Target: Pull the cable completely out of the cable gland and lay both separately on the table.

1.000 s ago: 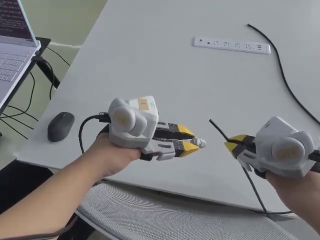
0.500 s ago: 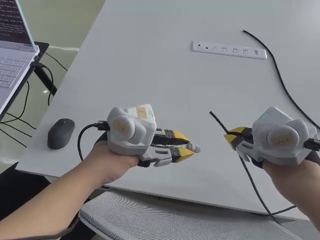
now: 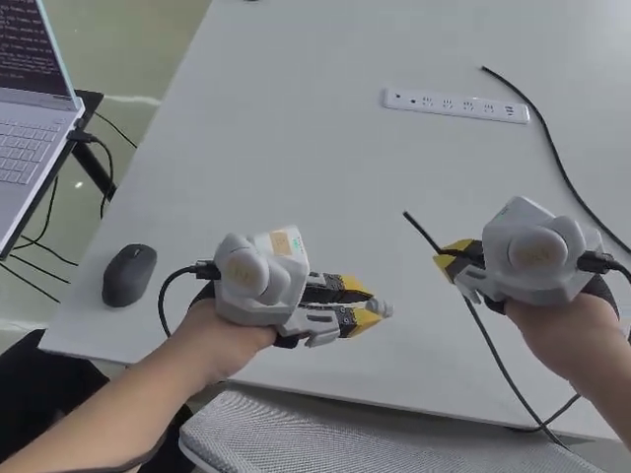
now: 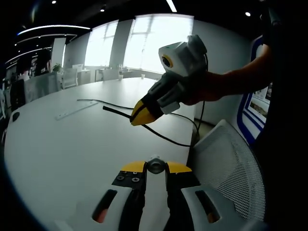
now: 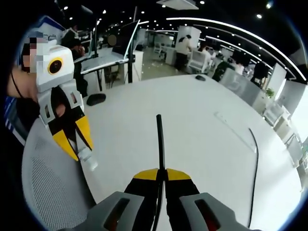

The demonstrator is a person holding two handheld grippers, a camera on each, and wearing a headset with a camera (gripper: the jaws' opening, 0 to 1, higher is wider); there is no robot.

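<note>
A small grey cable gland [image 3: 383, 308] sits between the yellow tips of my left gripper [image 3: 373, 310], which is shut on it just over the table's near edge. In the left gripper view the gland [image 4: 155, 164] is clamped at the jaw tips of that gripper [image 4: 155, 167]. My right gripper [image 3: 444, 261] is shut on a black cable [image 3: 419, 230], whose free end points up and left, apart from the gland. In the right gripper view the cable [image 5: 159, 134] rises straight from the closed gripper [image 5: 161, 172], with the gland [image 5: 89, 160] to the left.
A white power strip [image 3: 455, 104] lies far across the grey table [image 3: 296, 148], with a second black cable [image 3: 552, 148] curving past it on the right. A dark mouse [image 3: 129, 274] rests near the left edge, a laptop [image 3: 25, 128] stands beyond, and a mesh chair [image 3: 296, 443] sits below.
The right gripper has risen and drawn back a little with the cable. The left gripper has sunk slightly with the gland, so the gap between them has grown.
</note>
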